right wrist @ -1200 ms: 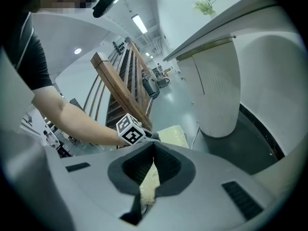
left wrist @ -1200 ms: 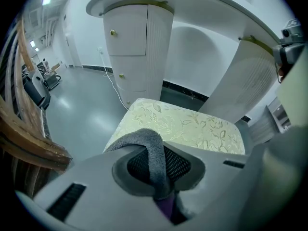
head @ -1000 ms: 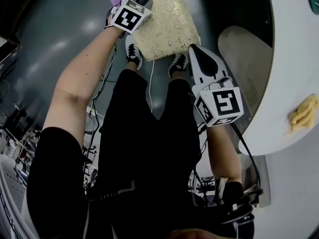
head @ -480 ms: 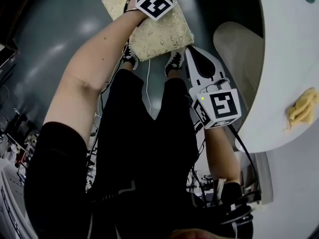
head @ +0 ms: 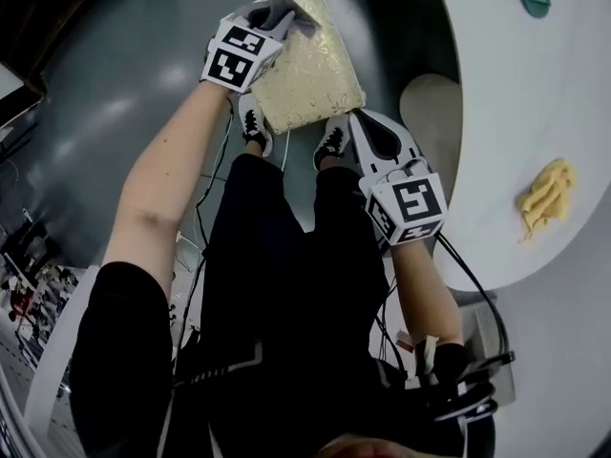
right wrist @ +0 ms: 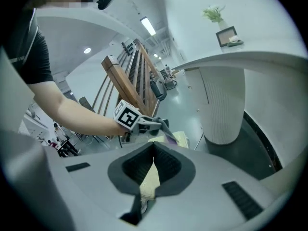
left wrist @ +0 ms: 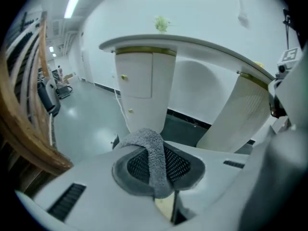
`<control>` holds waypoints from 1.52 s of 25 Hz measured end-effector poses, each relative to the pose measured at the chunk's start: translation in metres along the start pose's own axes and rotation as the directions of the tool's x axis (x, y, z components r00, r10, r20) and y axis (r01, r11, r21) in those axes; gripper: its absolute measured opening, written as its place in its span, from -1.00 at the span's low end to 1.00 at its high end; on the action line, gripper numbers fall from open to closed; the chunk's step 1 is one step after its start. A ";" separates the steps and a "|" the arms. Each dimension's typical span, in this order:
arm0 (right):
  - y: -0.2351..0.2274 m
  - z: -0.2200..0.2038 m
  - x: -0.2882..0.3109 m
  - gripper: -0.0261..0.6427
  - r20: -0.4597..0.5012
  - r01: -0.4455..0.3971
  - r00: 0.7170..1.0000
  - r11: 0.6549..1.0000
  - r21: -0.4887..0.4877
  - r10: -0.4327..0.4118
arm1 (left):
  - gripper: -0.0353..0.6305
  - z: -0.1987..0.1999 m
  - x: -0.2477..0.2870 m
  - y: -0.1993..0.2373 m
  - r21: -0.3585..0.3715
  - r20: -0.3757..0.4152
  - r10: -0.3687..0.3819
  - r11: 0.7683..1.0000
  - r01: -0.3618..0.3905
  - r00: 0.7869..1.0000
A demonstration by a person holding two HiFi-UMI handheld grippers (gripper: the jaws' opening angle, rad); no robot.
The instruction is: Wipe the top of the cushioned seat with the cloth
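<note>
"Where's the cloth (left wrist: 155, 158)?"

"Pinched in the left hand-held gripper (head: 275, 10), whose jaws are clenched on a grey fold; it's over the far left edge of the cushioned seat (head: 310, 70)."

"And the right hand-held gripper (right wrist: 153, 148)?"

"Jaws closed on nothing; it hangs near the seat's near right corner, beside the white tabletop (head: 487, 113)."
</note>
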State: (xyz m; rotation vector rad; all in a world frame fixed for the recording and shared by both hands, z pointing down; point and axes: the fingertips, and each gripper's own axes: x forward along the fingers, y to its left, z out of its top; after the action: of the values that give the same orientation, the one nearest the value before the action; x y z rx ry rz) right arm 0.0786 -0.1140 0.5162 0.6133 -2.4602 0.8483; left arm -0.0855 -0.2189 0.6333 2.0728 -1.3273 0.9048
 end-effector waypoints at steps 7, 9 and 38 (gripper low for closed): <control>0.021 0.007 0.005 -0.90 -0.025 -0.035 0.999 0.998 -0.053 0.034 | -0.78 -0.095 -0.120 0.064 -0.184 -0.019 0.234 0.955 -0.233 0.972; 0.024 0.000 0.015 -0.90 -0.035 -0.037 0.999 0.998 -0.043 0.035 | -0.78 -0.134 -0.131 0.068 -0.201 -0.065 0.258 0.943 -0.266 0.964; 0.028 -0.072 0.029 -0.90 -0.071 0.026 0.997 1.000 0.000 -0.026 | -0.78 -0.174 0.018 -0.028 -0.045 -0.275 0.019 0.998 -0.033 0.961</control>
State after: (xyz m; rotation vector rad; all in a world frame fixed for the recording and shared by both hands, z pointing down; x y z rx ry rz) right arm 0.0607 -0.0548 0.5699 0.6037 -2.3839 0.8463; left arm -0.0990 -0.0930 0.7579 1.8184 -1.2179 1.1139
